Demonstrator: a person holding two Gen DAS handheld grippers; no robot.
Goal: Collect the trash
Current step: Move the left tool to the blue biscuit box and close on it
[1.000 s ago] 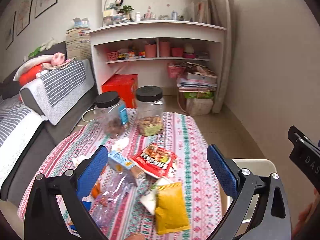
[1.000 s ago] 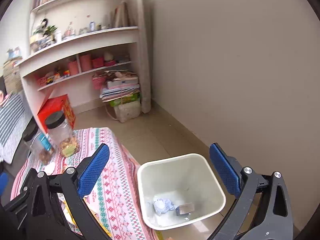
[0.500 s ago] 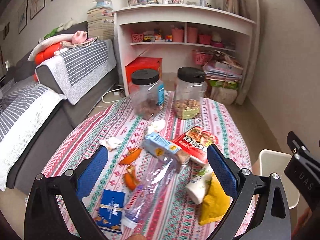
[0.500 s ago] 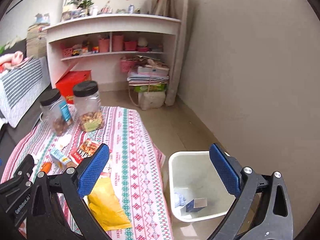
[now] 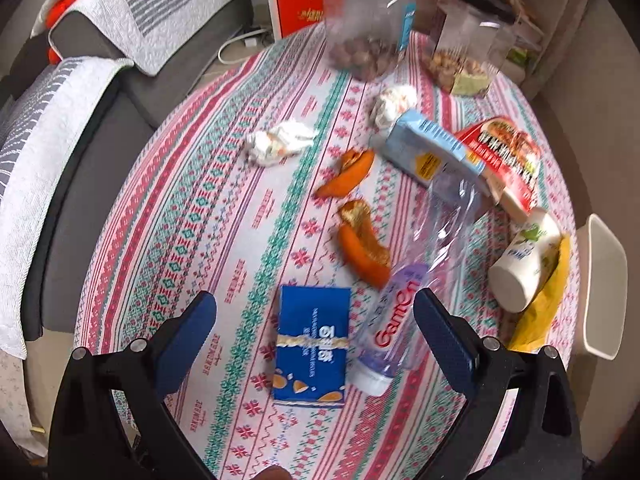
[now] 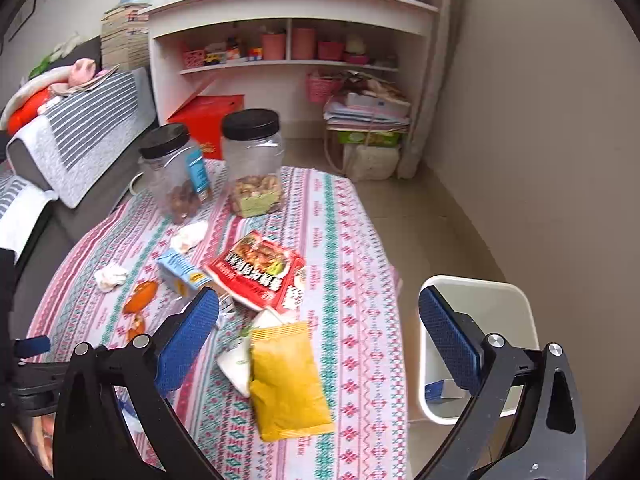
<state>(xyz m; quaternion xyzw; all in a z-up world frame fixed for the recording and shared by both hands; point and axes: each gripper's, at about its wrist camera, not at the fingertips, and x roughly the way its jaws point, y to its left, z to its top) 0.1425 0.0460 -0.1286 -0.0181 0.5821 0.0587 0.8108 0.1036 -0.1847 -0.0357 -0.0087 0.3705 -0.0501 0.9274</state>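
The blue snack box (image 5: 310,346) lies flat on the bench (image 5: 192,208), framed by the spread, empty left hand-held gripper (image 5: 314,328), with the crushed clear bottle (image 5: 416,276) touching its right edge. Closing here could catch the bottle too, or slide the flat box. The right hand-held gripper (image 6: 318,332), also open and empty, hovers right of the box, near the yellow packet (image 6: 286,380) and white bin (image 6: 524,316).
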